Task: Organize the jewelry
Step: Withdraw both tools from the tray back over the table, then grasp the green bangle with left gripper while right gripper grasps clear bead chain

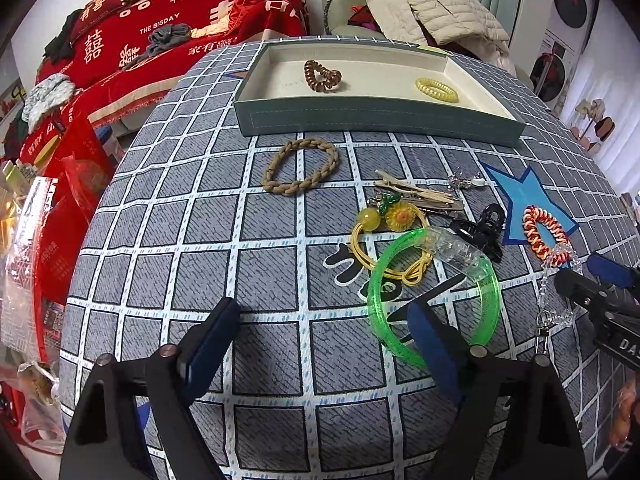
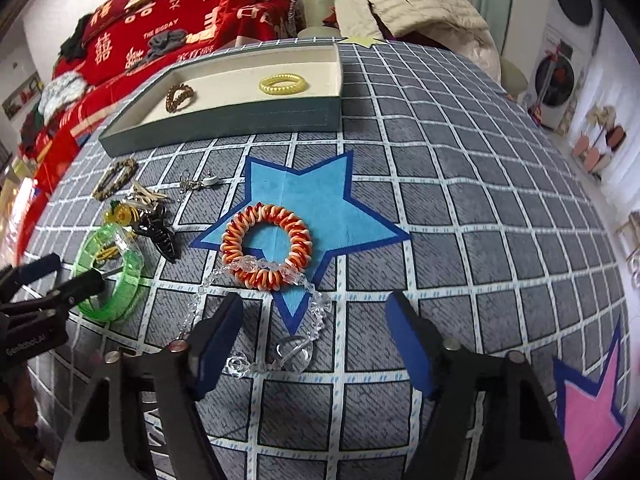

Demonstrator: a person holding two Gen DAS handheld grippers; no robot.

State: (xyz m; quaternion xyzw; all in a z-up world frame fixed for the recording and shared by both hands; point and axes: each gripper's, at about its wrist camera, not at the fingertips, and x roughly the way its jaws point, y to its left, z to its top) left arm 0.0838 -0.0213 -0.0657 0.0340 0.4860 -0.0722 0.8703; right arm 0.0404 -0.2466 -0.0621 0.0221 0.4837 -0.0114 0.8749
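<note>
My left gripper (image 1: 324, 320) is open, low over the checked cloth. Its right finger (image 1: 434, 344) stands inside the green bangle (image 1: 490, 292); the other is outside, on bare cloth. My right gripper (image 2: 314, 308) is open too, with a clear bead chain (image 2: 292, 354) lying between its fingers, untouched by the pads. The chain loops over an orange-and-white spiral hair tie (image 2: 266, 252) on a blue star. The teal tray (image 1: 376, 120) at the back holds a brown spiral tie (image 1: 322, 76) and a yellow one (image 1: 436, 90).
Loose on the cloth lie a braided khaki tie (image 1: 300, 166), metal hair clips (image 1: 416, 192), a yellow sunflower tie (image 1: 392, 216) and a black claw clip (image 1: 484, 228). A red sofa (image 1: 160, 32) stands behind the table, and a pink star (image 2: 592, 412) marks the cloth at right.
</note>
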